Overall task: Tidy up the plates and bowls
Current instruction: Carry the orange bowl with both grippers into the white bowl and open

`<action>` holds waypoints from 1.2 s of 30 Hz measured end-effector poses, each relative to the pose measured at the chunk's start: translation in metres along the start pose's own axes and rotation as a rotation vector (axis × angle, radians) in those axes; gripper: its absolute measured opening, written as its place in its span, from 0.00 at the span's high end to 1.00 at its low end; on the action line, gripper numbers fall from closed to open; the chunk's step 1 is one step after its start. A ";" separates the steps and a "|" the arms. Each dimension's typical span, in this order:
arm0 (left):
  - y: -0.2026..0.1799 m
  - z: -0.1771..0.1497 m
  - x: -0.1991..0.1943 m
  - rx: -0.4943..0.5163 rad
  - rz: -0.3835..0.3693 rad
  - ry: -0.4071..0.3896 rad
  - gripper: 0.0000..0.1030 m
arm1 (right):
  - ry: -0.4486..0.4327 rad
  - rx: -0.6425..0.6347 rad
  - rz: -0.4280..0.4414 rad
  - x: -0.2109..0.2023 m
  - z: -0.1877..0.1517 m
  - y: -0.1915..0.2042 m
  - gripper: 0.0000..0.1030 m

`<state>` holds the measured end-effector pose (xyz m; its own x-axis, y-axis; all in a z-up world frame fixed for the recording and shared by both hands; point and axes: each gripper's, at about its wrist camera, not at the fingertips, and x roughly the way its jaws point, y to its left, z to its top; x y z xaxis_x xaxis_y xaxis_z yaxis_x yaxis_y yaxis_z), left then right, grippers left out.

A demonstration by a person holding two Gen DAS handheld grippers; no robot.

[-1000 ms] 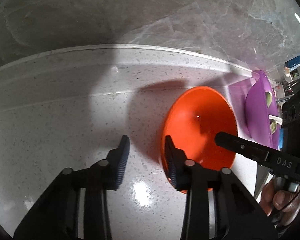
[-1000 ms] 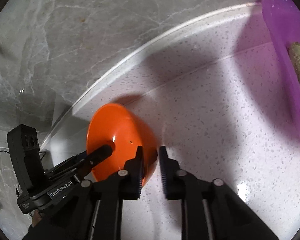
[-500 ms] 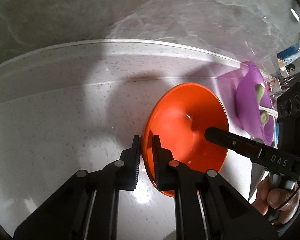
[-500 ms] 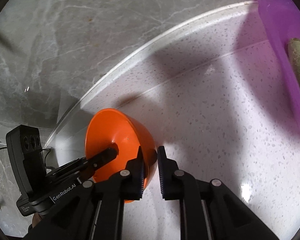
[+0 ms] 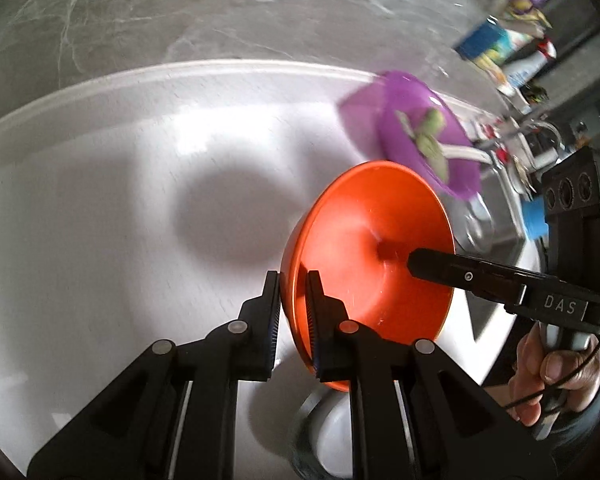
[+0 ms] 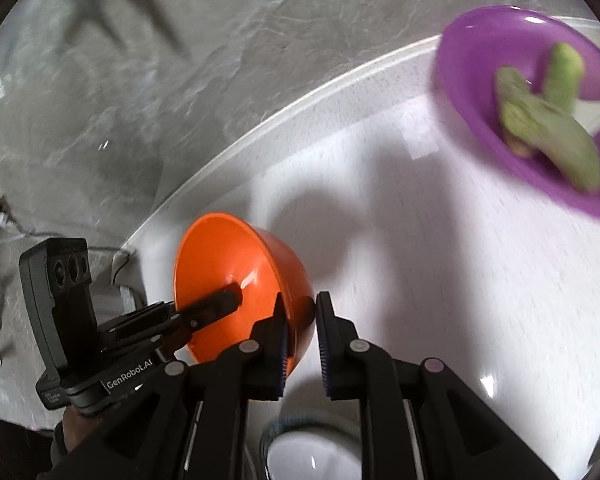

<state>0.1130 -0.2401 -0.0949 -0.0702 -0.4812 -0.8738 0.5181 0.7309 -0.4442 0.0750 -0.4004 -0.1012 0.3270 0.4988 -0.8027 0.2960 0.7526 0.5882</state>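
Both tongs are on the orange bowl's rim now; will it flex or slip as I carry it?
The orange bowl looks like thin, glossy plastic, so probably light but slick. The left tongs and right tongs pinch opposite rim edges, which should limit tipping. It looks empty.

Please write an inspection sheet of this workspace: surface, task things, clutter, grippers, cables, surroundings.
Surface: white speckled counter, raised back edge.
Job's things: orange bowl tilted and held up; purple bowl with green pieces inside; white dish below the fingers.
Clutter: blurred bottles and packets far right.
Grippers: left gripper and right gripper each shut on the orange bowl's rim, opposite sides.
Cables: thin black cable by the hand.
Surroundings: grey marble wall.
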 end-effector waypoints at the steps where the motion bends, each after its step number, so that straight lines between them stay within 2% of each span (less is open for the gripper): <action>1: -0.007 -0.009 -0.003 0.009 -0.004 0.002 0.89 | -0.001 -0.003 0.001 -0.006 -0.008 0.000 0.85; 10: -0.057 -0.098 -0.013 0.081 0.021 0.031 0.88 | 0.005 -0.014 -0.038 -0.038 -0.081 -0.003 0.85; 15: -0.056 -0.137 -0.006 0.093 0.046 0.059 0.88 | 0.024 -0.015 -0.070 -0.035 -0.109 -0.007 0.85; 20: -0.056 -0.162 0.004 0.092 0.079 0.076 0.88 | 0.051 -0.016 -0.084 -0.026 -0.128 -0.014 0.85; 27: -0.055 -0.173 0.016 0.090 0.103 0.093 0.88 | 0.070 -0.025 -0.105 -0.016 -0.134 -0.021 0.85; 36: -0.064 -0.162 0.032 0.116 0.152 0.073 0.85 | 0.068 -0.081 -0.156 -0.009 -0.136 -0.017 0.86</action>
<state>-0.0607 -0.2238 -0.1266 -0.0429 -0.3304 -0.9429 0.6220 0.7297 -0.2840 -0.0549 -0.3594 -0.1173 0.2208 0.3989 -0.8900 0.2642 0.8539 0.4483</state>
